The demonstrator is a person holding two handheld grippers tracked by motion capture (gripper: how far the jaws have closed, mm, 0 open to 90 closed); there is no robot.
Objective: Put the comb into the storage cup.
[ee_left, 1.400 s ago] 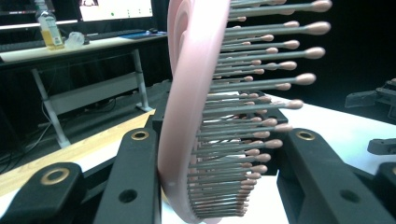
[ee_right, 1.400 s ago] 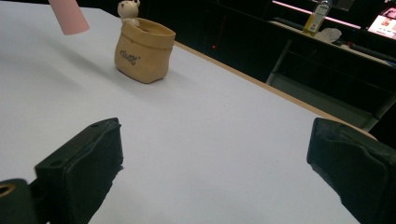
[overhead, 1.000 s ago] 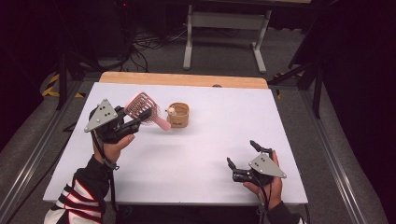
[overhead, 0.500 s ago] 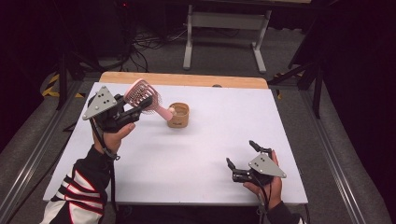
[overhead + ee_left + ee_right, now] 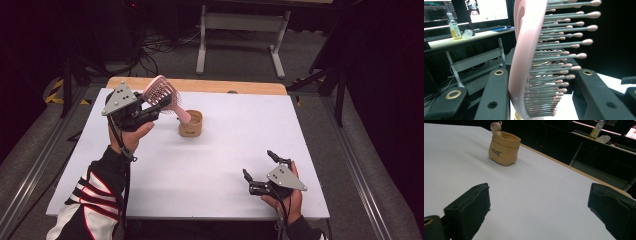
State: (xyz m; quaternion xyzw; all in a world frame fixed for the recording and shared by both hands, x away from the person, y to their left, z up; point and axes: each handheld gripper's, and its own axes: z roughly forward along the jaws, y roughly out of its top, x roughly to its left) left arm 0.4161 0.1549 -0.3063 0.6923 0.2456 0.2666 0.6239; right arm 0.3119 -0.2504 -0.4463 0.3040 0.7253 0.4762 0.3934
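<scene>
The left gripper [image 5: 150,107] is raised above the white tabletop [image 5: 210,165], up and to the left of the small tan pot [image 5: 190,124]. Its jaws are pressed on the head of a pink hairbrush [image 5: 161,94]. In the left gripper view the pink back of the hairbrush [image 5: 524,62] stands between the two black jaws, against the left one, and the grey bristles with pink tips point toward the right jaw. In the high view the handle of the hairbrush goes down to the right from the head, and its end is at the rim of the pot; I cannot tell if it touches the pot or goes inside. The person's left hand [image 5: 131,136] holds this gripper from below, and the sleeve has red, white and black stripes.

The pot stands upright on the tabletop, in the far half. In the right gripper view the pot [image 5: 504,148] looks like a little sack with small writing on its side and a small bear figure on its far rim.

The right gripper [image 5: 257,170] is near the front edge of the tabletop, well apart from the pot, to the right of it. Its jaws are spread wide and hold nothing. In the right gripper view the two jaws stand far from each other, with bare tabletop between them.
</scene>
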